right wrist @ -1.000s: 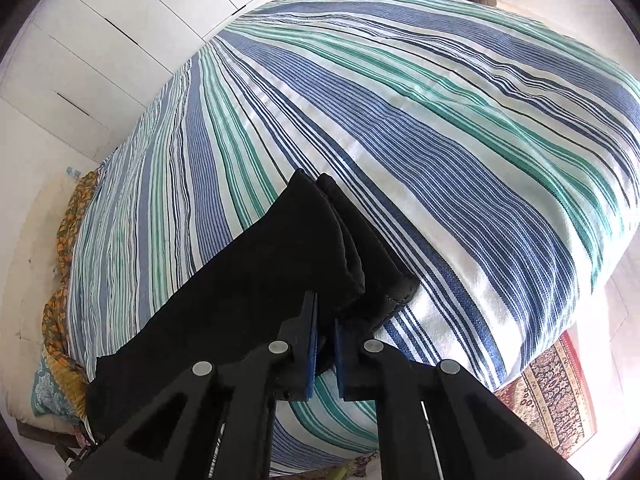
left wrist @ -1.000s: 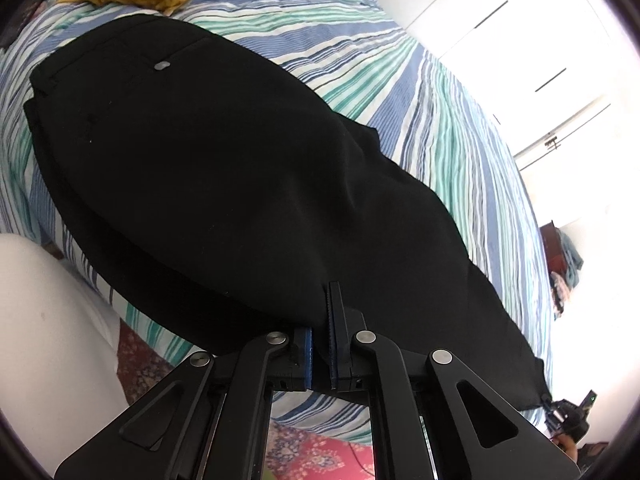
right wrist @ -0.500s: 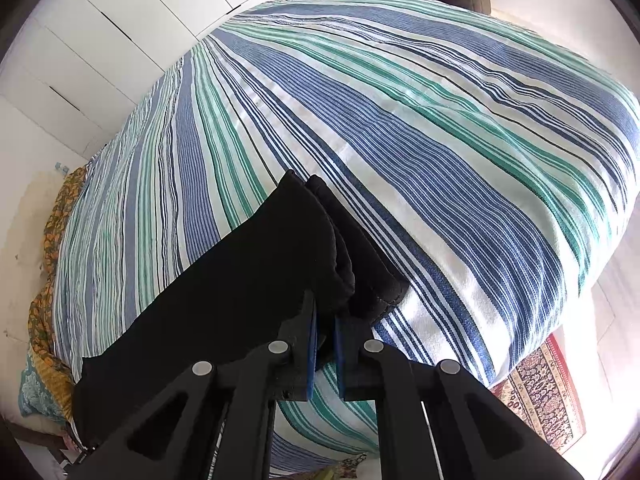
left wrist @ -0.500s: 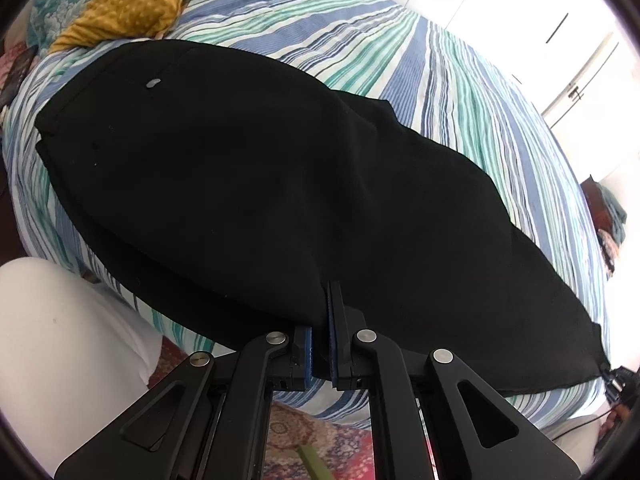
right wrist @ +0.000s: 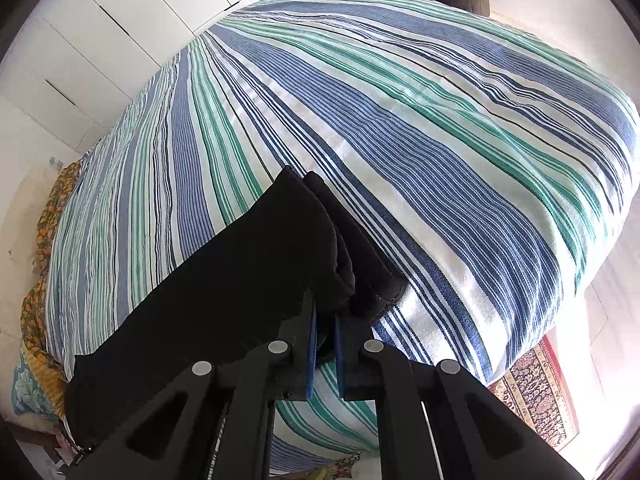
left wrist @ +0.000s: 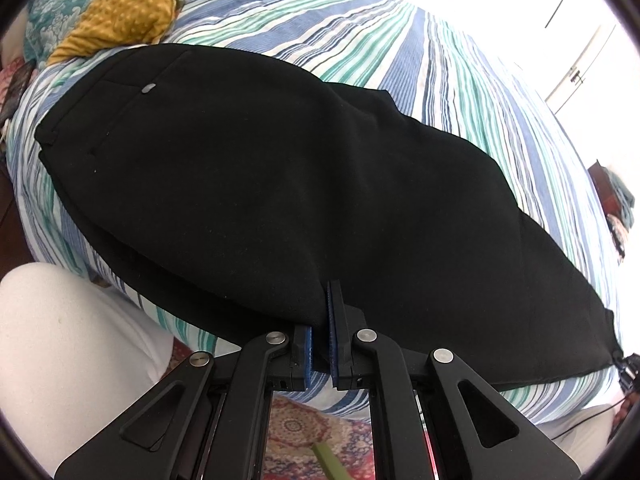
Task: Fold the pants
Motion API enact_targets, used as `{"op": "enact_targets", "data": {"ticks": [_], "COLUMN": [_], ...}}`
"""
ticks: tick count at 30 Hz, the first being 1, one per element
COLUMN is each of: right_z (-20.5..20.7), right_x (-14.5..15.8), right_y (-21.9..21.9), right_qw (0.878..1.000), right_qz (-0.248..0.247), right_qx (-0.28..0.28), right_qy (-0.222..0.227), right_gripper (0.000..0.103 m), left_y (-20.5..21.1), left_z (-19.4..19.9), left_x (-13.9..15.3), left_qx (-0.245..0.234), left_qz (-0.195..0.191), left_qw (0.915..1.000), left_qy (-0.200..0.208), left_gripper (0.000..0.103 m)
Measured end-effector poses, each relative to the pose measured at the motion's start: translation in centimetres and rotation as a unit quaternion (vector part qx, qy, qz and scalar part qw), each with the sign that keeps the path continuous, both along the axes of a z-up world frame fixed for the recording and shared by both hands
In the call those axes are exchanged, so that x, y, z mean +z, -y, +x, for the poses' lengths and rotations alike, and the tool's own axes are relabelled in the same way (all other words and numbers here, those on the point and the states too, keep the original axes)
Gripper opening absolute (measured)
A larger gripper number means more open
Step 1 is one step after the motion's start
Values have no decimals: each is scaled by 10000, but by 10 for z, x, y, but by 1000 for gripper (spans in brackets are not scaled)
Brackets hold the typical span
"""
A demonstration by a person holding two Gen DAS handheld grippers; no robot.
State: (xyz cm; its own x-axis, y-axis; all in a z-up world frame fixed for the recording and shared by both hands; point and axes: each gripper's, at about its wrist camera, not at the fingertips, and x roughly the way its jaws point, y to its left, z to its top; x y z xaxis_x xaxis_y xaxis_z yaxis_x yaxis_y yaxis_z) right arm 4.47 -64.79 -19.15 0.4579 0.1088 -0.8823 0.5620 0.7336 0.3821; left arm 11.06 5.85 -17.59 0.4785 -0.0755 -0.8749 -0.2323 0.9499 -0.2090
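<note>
Both legs of the black pants (left wrist: 280, 184) lie stacked lengthwise across the striped bed (left wrist: 460, 80), waistband at the left of the left view, cuffs (right wrist: 360, 280) at centre of the right view. A second ago my left gripper (left wrist: 320, 340) pinched the near edge tight; now its jaws have parted a little and the cloth barely sits between them, so I judge that side is being let go, laid flat for the next fold. My right gripper (right wrist: 324, 336) stays clenched on the cuff end. No containers in sight; yellow pillow (left wrist: 120, 4) upper left.
</note>
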Motion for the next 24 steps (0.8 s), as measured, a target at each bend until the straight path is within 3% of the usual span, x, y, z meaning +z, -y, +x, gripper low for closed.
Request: {"op": "enact_targets", "data": {"ticks": [24], "right_z": [-8], "right_x": [3], "right_y": [4], "right_qw": [9999], "right_qz": [-60], "right_qx": [-78], "right_qy": [46], "right_gripper": [12], "left_y": [-3], "left_z": [-4], "left_x": [-1], "left_qx": [1], "left_qz": [39], "left_qw": [10000], "left_qy": [-50], "left_gripper": [5]}}
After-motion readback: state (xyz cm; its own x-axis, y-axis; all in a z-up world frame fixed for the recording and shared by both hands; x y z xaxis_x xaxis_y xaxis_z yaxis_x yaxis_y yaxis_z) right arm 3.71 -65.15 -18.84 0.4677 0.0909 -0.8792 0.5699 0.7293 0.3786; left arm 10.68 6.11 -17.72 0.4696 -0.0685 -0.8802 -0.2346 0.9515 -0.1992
